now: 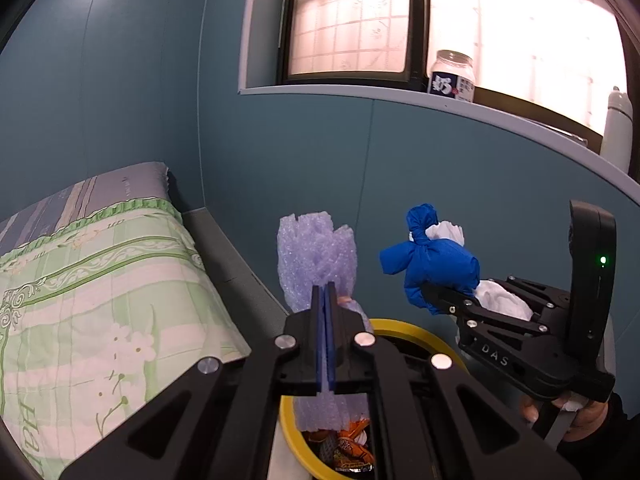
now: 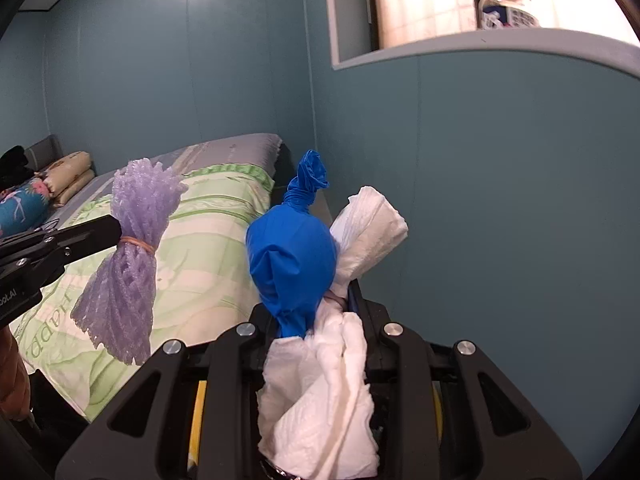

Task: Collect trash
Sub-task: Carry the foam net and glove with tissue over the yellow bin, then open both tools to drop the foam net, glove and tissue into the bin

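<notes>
1. Trash: purple foam net [image 1: 316,256], tied at its waist with a rubber band [image 2: 138,243], pinched in the left claw [image 1: 326,300] directly above the yellow-rimmed bin [image 1: 404,330].
2. Blue knotted bag [image 2: 294,256] with white tissue [image 2: 320,400] clamped in the right claw [image 2: 316,320], also above the bin.
3. Bin holds orange wrappers [image 1: 352,444].
4. Bed [image 1: 100,280] left of the bin.
</notes>
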